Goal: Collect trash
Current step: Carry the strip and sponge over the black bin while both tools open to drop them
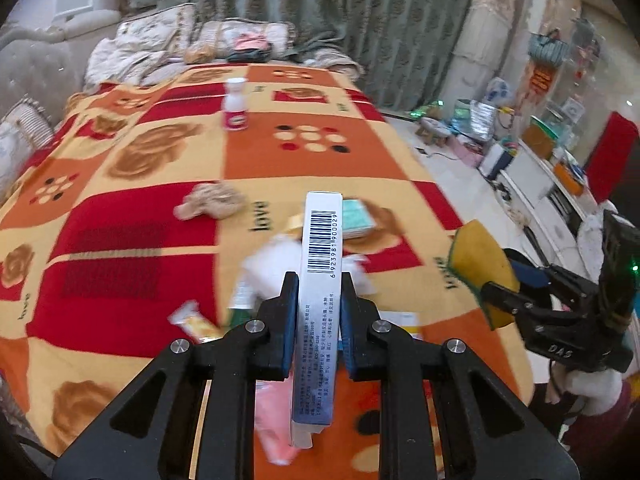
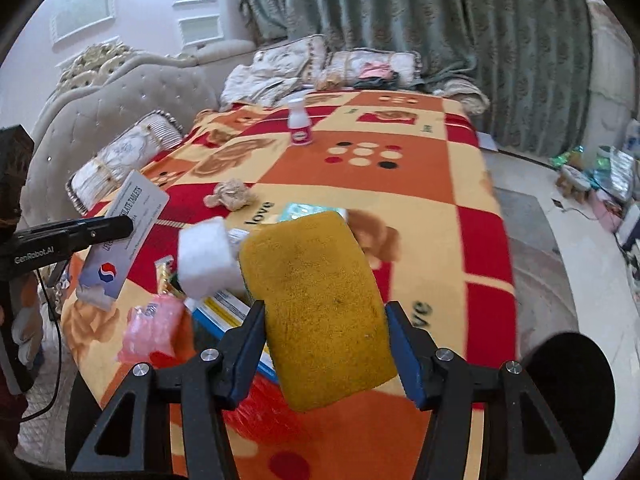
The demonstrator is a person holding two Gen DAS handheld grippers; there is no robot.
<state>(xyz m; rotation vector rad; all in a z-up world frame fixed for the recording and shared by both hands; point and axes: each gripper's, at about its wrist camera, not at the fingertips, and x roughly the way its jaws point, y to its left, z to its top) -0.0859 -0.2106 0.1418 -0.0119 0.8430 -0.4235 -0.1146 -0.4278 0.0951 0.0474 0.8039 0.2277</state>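
Two grippers are hovering over a bed covered by a patchwork blanket (image 1: pixel 168 208) in red, orange and cream. Nearest the left wrist camera, the left gripper (image 1: pixel 319 300) is pinching a slim white carton (image 1: pixel 320 264) by its narrow sides, barcode edge facing up, and the carton is standing clear of the blanket. In the right wrist view the same carton (image 2: pixel 124 240) is appearing at the left edge, tilted, showing its printed face. The right gripper (image 2: pixel 326 320) is clamping a yellow sponge (image 2: pixel 320 304) between its blue pads, the sponge tilting and lifted above the blanket; from the left camera that sponge (image 1: pixel 480 264) is showing a green underside.

Just beyond the fingers, a heap of loose trash is lying on the blanket: a pink plastic bag (image 2: pixel 150 332), a white foam block (image 2: pixel 206 258), a blue and white flat box (image 2: pixel 228 316), a small yellow snack wrapper (image 1: pixel 196 322) and a pale green packet (image 1: pixel 360 220). Farther out, a crumpled beige wad (image 1: pixel 212 202) is resting beside the word "love". Farther still, a small white bottle (image 1: pixel 235 106) with a red label is standing upright. Pillows and green curtains (image 2: pixel 400 12) are filling the far side.
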